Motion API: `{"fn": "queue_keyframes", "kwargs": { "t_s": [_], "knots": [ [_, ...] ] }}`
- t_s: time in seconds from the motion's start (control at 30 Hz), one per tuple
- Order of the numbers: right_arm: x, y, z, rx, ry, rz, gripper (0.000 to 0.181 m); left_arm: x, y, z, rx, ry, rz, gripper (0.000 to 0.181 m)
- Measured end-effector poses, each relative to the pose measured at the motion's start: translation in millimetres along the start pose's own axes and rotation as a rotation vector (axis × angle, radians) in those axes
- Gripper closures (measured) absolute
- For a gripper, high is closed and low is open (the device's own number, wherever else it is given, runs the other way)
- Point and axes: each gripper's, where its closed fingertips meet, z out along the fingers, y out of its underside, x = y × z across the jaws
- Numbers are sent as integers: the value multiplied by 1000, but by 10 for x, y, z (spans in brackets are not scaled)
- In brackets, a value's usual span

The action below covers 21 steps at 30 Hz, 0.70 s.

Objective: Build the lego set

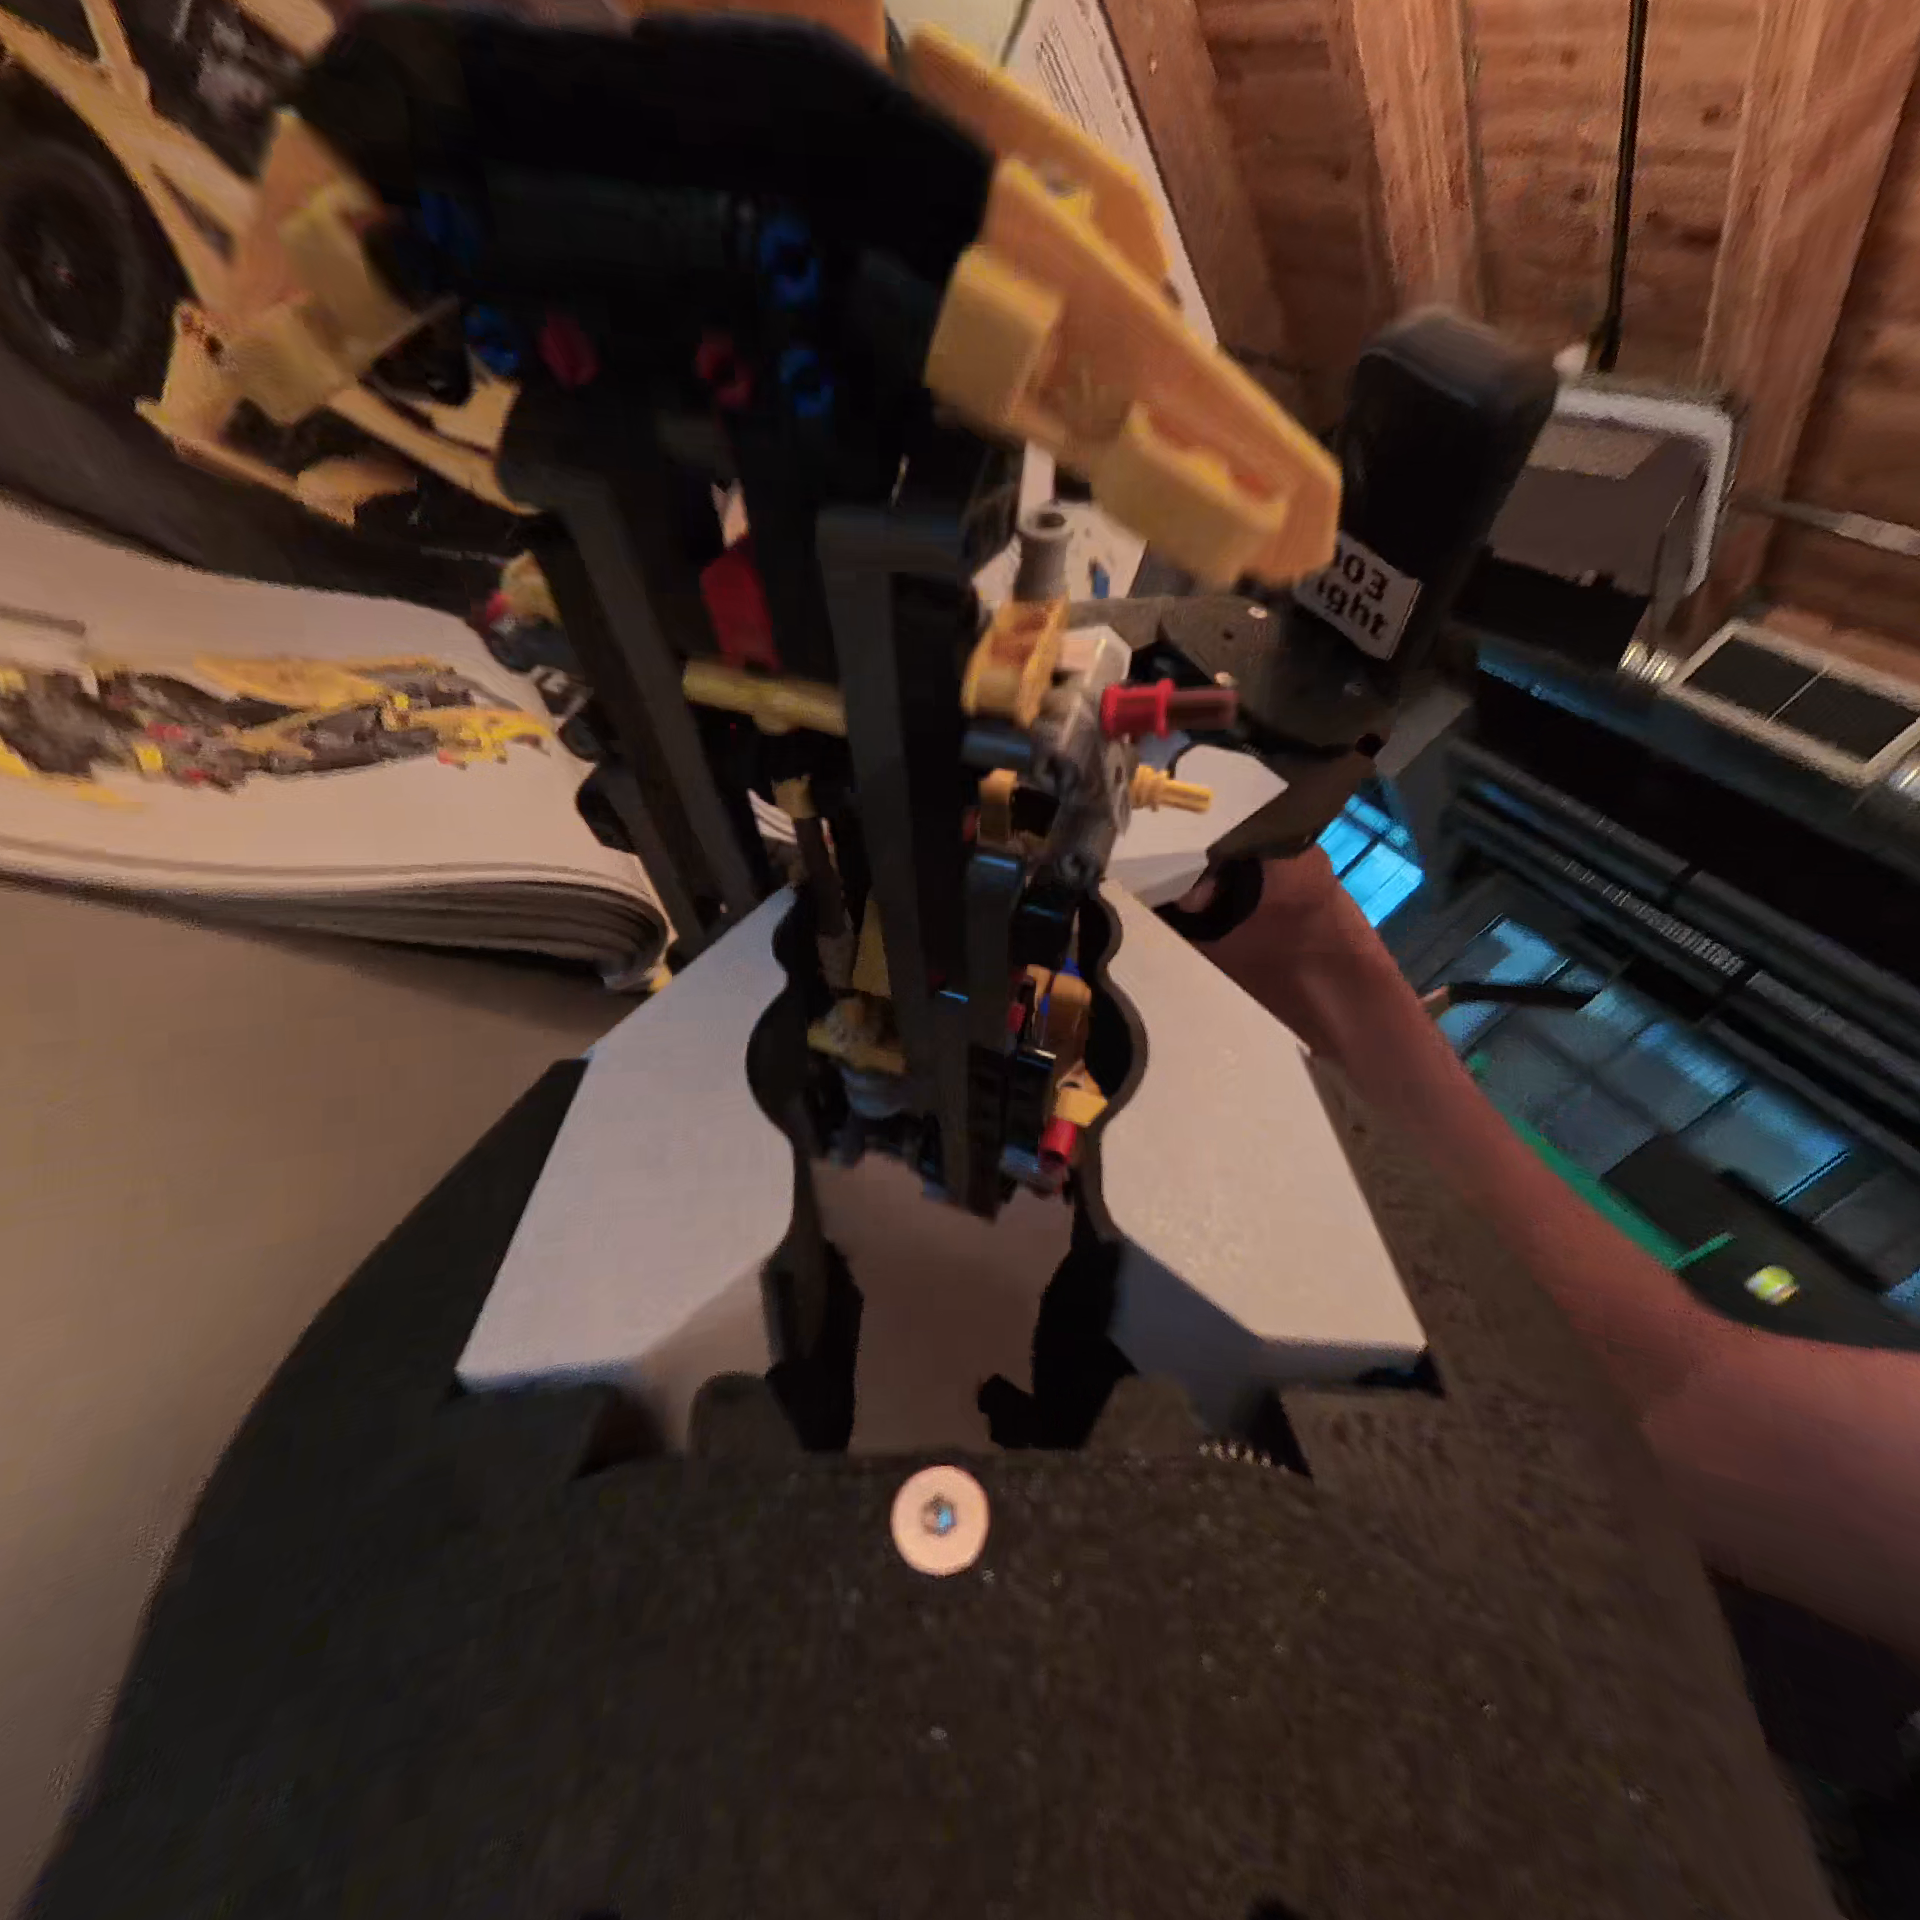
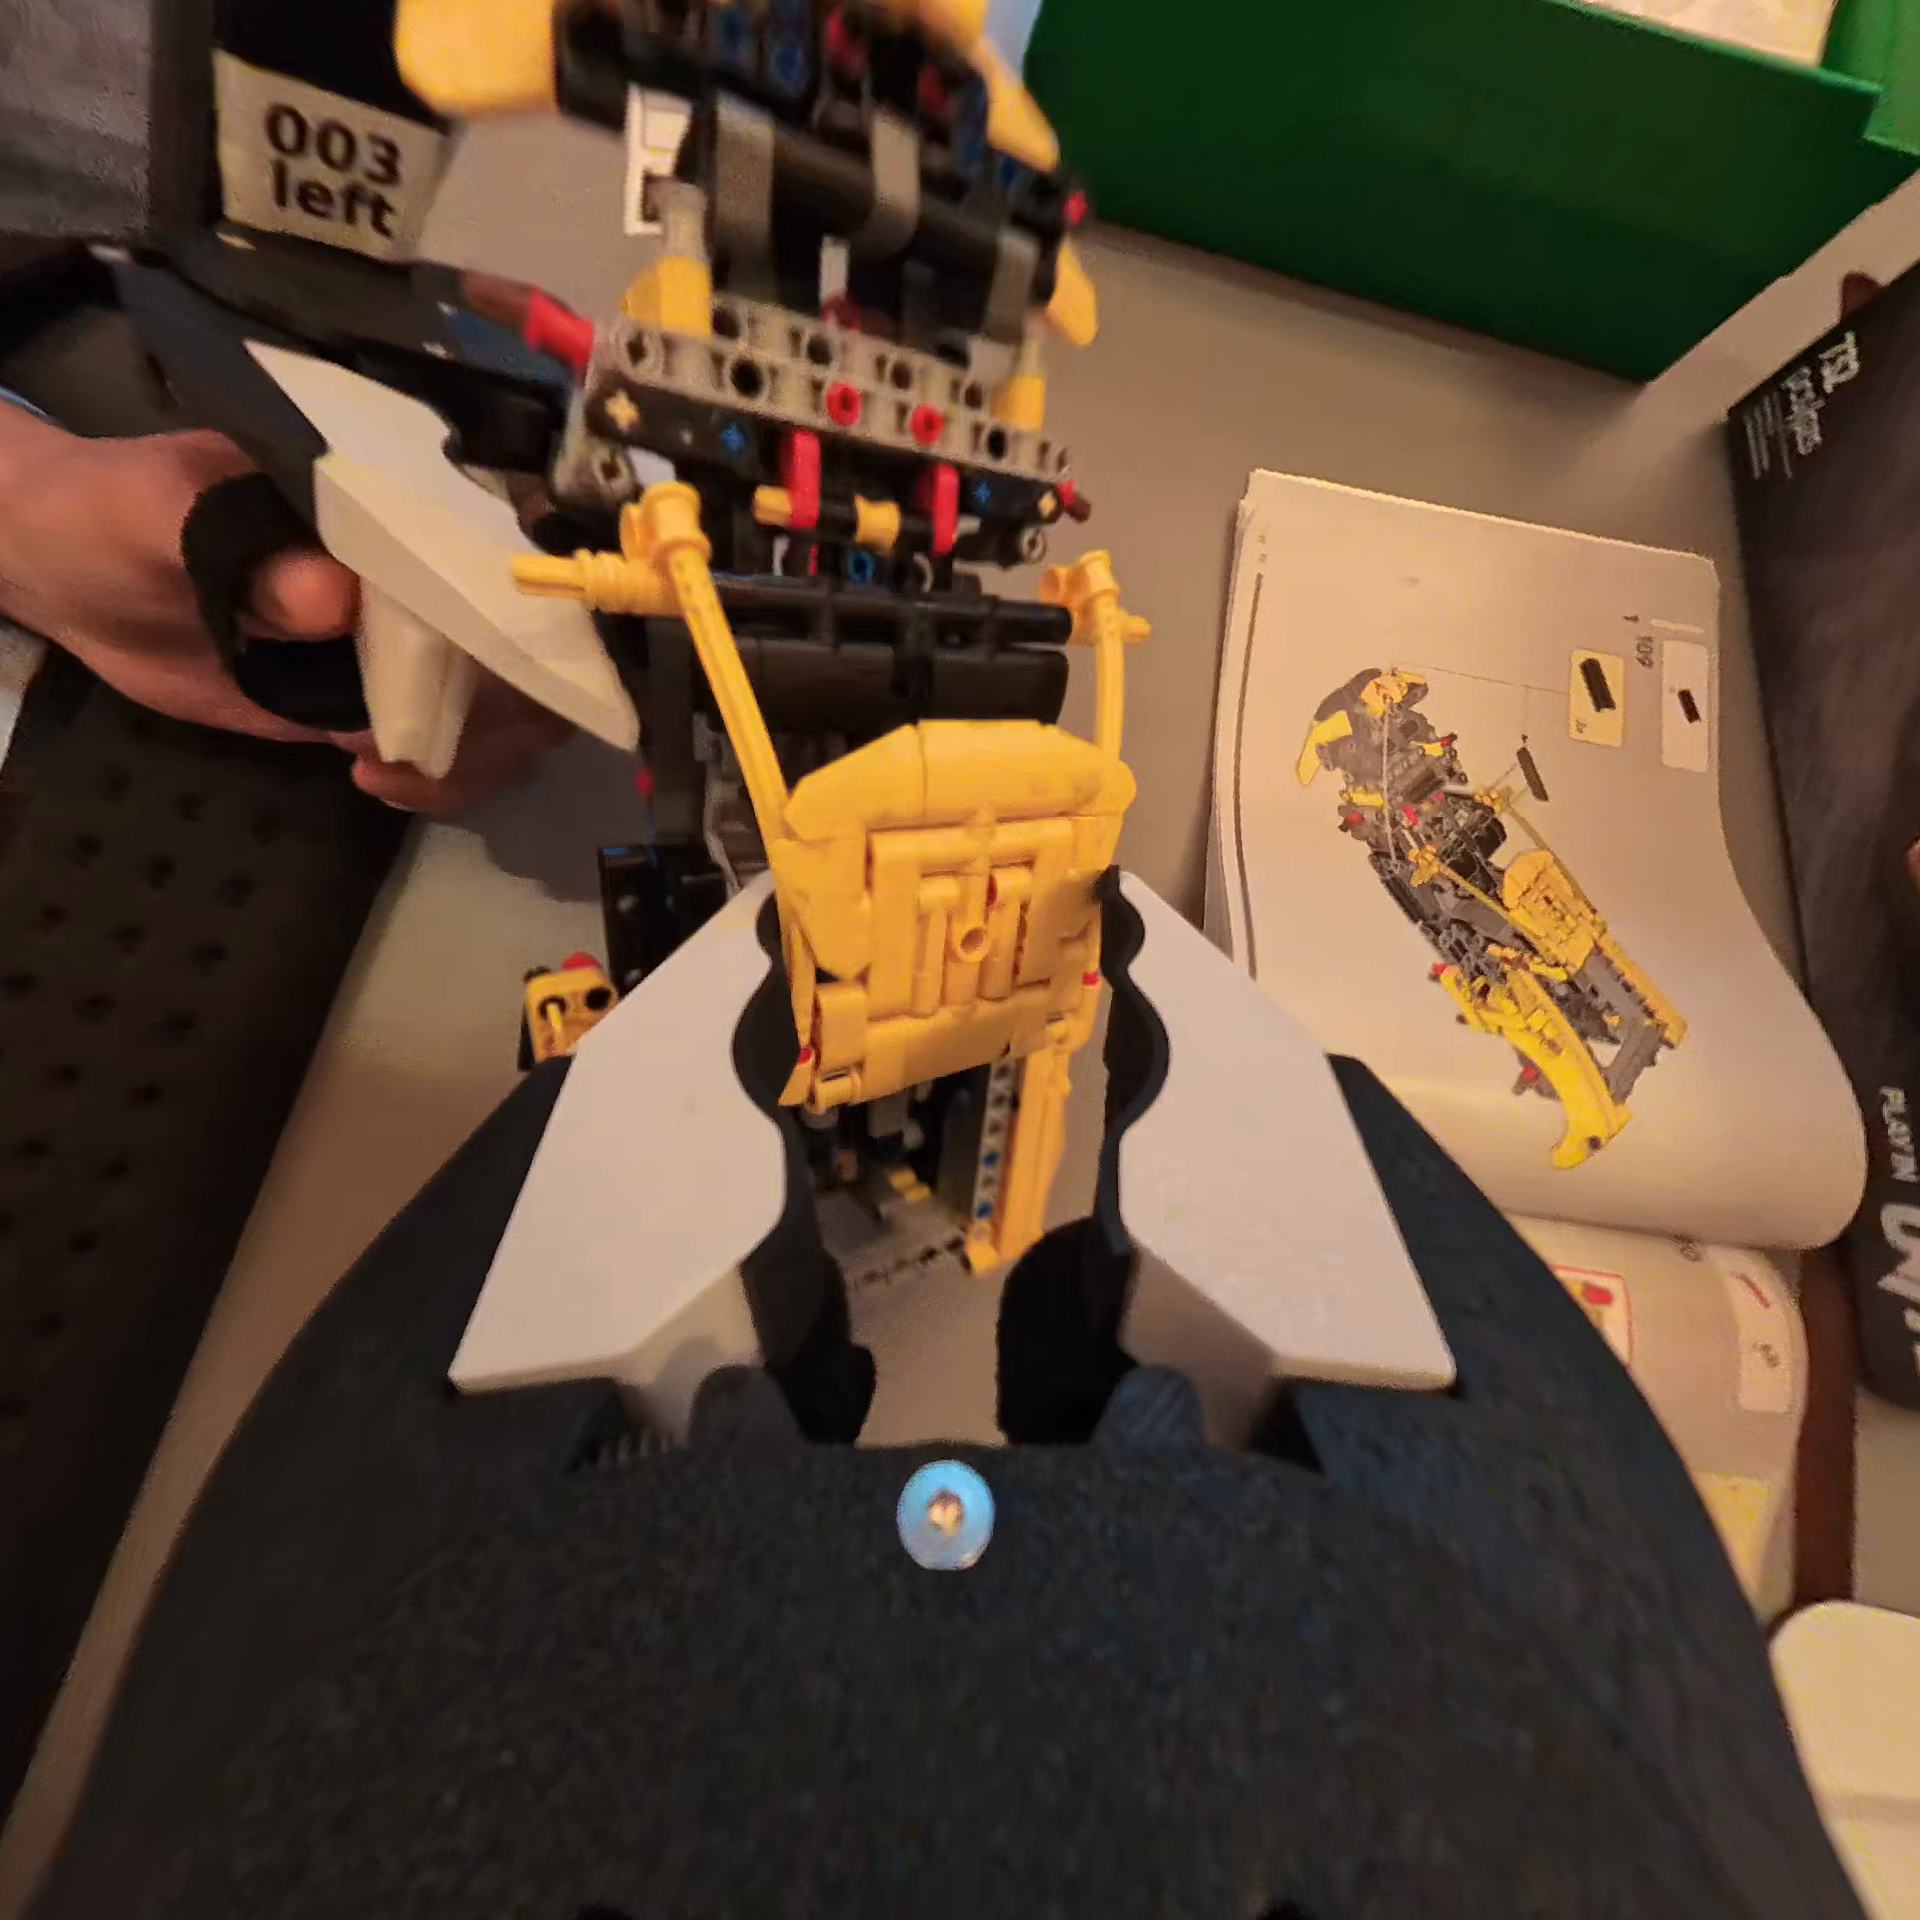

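A partly built Lego model, black and grey beams with yellow panels and red and blue pins, is held upright between both grippers above the table. My left gripper is shut on its lower black frame. My right gripper is shut on the model's yellow seat-like block. The rest of the model rises beyond it. The right gripper also shows in the left wrist view, at the model's right side. The left gripper also shows in the right wrist view, clamped on the model's left side, with a hand behind it.
An open instruction booklet lies on the grey table, and also shows in the left wrist view. A small yellow Lego piece lies on the table. A green box stands behind, a black box at right. The picture box stands far left. My right fingertips sit around 5 centimeters from my left ones.
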Motion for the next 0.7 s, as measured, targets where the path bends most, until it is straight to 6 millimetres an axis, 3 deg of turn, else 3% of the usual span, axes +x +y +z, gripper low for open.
{"fn": "queue_keyframes", "kwargs": {
  "t_s": [0.1,0.2,0.4,0.57,0.7],
  "knots": [
    [72,69,-14,71,77,49,126,7,-34,112,-101,-10,182,132],
    [155,10,-55,192,166,115,128,19,-97,184,-210,7,315,132],
    [209,-41,-31,381,292,325,128,24,-264,295,-449,61,458,133],
    [146,150,-154,451,368,456,126,136,-102,454,-614,159,556,132],
    [22,431,-275,449,389,532,123,286,170,640,-679,229,640,132]
  ]
}}
